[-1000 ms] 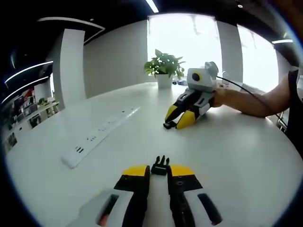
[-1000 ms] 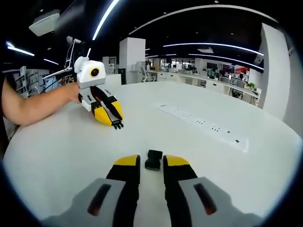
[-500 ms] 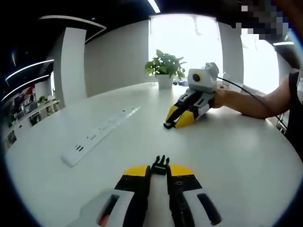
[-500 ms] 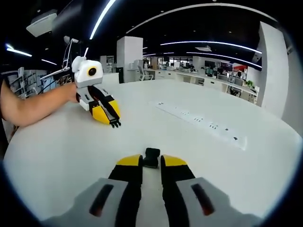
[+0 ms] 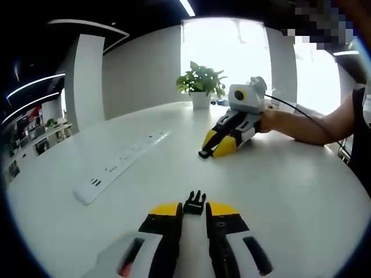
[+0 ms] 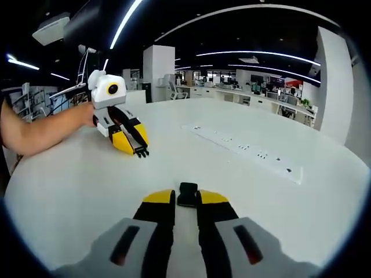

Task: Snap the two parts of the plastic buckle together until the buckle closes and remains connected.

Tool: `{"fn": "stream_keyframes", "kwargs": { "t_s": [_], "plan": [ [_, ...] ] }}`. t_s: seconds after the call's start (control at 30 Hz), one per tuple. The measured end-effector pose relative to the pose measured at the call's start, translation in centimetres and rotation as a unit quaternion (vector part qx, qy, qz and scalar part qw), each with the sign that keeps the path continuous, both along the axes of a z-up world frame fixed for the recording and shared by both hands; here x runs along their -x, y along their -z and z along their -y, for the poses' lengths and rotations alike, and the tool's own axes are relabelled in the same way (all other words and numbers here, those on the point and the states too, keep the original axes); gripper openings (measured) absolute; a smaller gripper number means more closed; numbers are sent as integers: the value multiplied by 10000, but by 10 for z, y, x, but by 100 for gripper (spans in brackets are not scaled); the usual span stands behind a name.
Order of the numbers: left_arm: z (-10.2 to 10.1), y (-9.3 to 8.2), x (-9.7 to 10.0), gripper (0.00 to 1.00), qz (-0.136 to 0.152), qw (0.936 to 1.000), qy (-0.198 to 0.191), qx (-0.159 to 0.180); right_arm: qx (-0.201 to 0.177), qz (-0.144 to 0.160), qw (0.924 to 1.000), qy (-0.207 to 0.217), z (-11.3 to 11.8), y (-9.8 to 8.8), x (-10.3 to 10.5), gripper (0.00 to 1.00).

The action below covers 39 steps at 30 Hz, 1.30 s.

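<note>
A black pronged buckle part (image 5: 195, 202) sits between the yellow tips of my left gripper (image 5: 195, 209), which is shut on its rear end just above the white table. In the right gripper view, the left gripper (image 6: 139, 150) lies low on the table at far left with the prongs (image 6: 142, 154) sticking out of its tip. My right gripper (image 6: 186, 198) is shut on the black socket part (image 6: 186, 193). The left gripper view shows the right gripper (image 5: 207, 150) across the table with a black piece (image 5: 203, 154) at its tip. The two parts are well apart.
A long white power strip (image 5: 119, 165) (image 6: 243, 149) lies on the round white table (image 5: 290, 191). A potted plant (image 5: 201, 81) stands at the far edge. A person's forearm (image 5: 307, 124) (image 6: 40, 130) reaches in behind each gripper. Open table lies between the grippers.
My right gripper's jaws have closed in on the socket part, which lay loose between them a second ago. The left gripper still holds the pronged part, barely moved.
</note>
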<state>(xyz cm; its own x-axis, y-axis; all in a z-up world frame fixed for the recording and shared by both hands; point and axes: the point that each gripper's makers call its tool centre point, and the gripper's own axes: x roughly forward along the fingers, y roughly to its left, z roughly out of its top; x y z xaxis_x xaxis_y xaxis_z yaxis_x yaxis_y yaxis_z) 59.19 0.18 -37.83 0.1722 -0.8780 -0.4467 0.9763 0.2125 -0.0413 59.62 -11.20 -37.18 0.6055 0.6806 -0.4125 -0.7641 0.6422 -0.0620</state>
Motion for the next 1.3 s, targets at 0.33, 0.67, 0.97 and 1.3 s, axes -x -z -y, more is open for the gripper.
{"fn": "stream_keyframes", "kwargs": {
  "t_s": [0.33, 0.67, 0.97, 1.3],
  "plan": [
    [1, 0, 0, 13, -137, 9999, -54, 62, -19, -37, 10000, 6, 0, 2, 1, 13],
    [1, 0, 2, 13, -149, 9999, -14, 64, -15, -60, 10000, 35, 0, 2, 0, 12],
    [5, -3, 1, 18, 2, 9999, -4, 153, -25, -60, 10000, 22, 0, 2, -2, 12],
    [8, 2, 2, 13, -45, 9999, 63, 103, -32, -51, 10000, 13, -1, 2, -2, 12]
  ]
}}
